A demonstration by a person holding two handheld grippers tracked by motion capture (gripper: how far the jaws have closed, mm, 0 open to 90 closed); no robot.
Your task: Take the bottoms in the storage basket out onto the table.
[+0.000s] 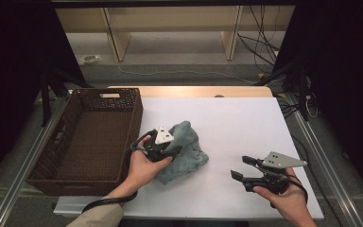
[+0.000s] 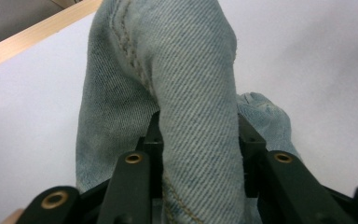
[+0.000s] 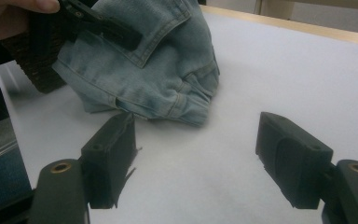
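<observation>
A crumpled pair of light blue jeans (image 1: 185,151) lies on the white table (image 1: 236,123), just right of the basket. My left gripper (image 1: 166,145) is shut on a fold of the denim (image 2: 196,93), which bulges up between its jaws. The jeans (image 3: 158,70) also show in the right gripper view, with the left gripper's black jaw (image 3: 102,25) clamped on their upper edge. My right gripper (image 1: 242,167) hovers open over bare table to the right of the jeans, its fingers (image 3: 109,149) wide apart with nothing between them.
A dark brown wicker basket (image 1: 137,118) stands at the table's left side, close beside the jeans. A wooden strip (image 1: 194,91) runs along the table's far edge. Shelving (image 1: 170,28) and cables (image 1: 260,42) lie beyond on the floor.
</observation>
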